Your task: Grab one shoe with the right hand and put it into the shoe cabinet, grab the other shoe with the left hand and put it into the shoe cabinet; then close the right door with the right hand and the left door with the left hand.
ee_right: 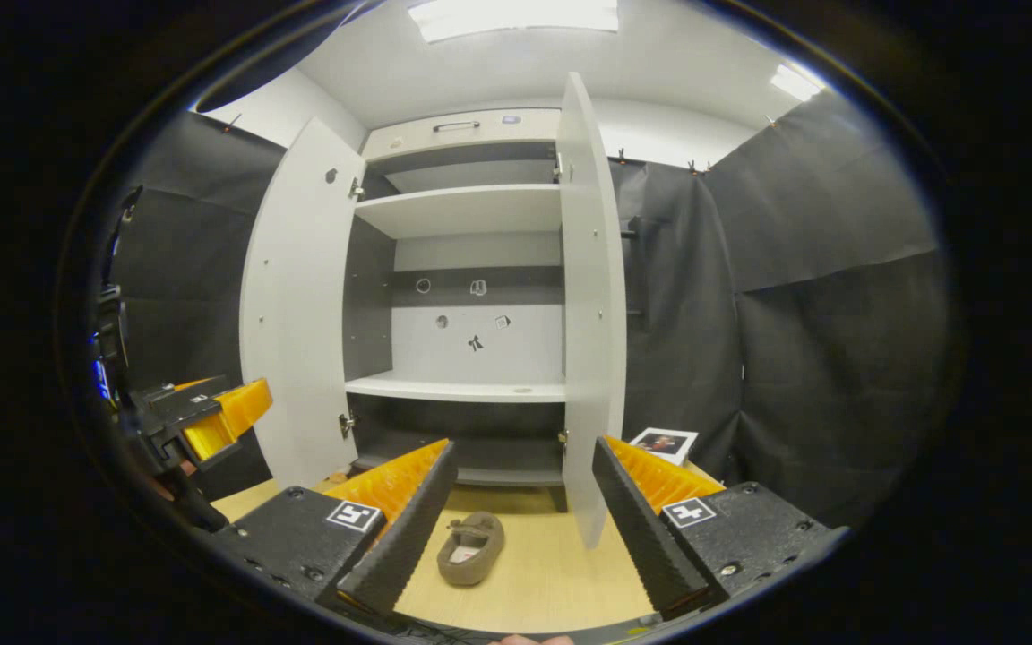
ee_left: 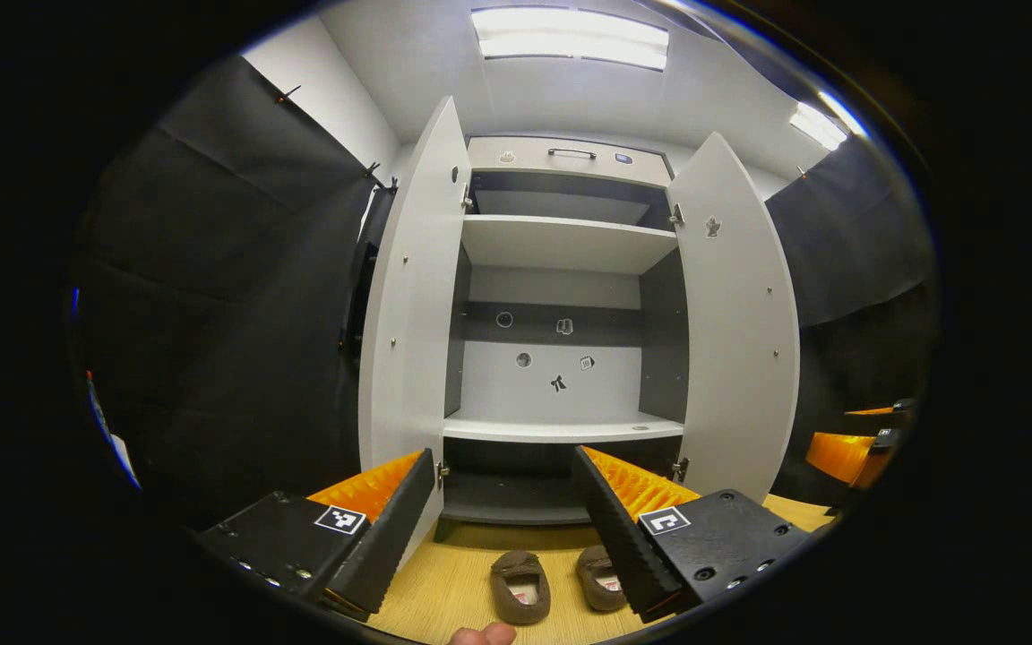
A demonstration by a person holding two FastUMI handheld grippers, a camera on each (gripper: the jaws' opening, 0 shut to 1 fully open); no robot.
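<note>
Both jaws spread, empty: my left gripper (ee_left: 503, 528) and right gripper (ee_right: 525, 528) face the open shoe cabinet (ee_left: 561, 430) at 12 o'clock. Two brown shoes (ee_left: 520, 587) (ee_left: 601, 578) lie on the floor at 6 o'clock.

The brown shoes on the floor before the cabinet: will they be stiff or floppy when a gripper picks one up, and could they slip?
The brown shoes look like soft, low slippers, so one would probably sag if pinched at one edge. They seem small and likely light. The fuzzy-looking surface should give the open right gripper fair grip, so slipping seems unlikely. Lying flat on the floor, they should not roll.
</note>
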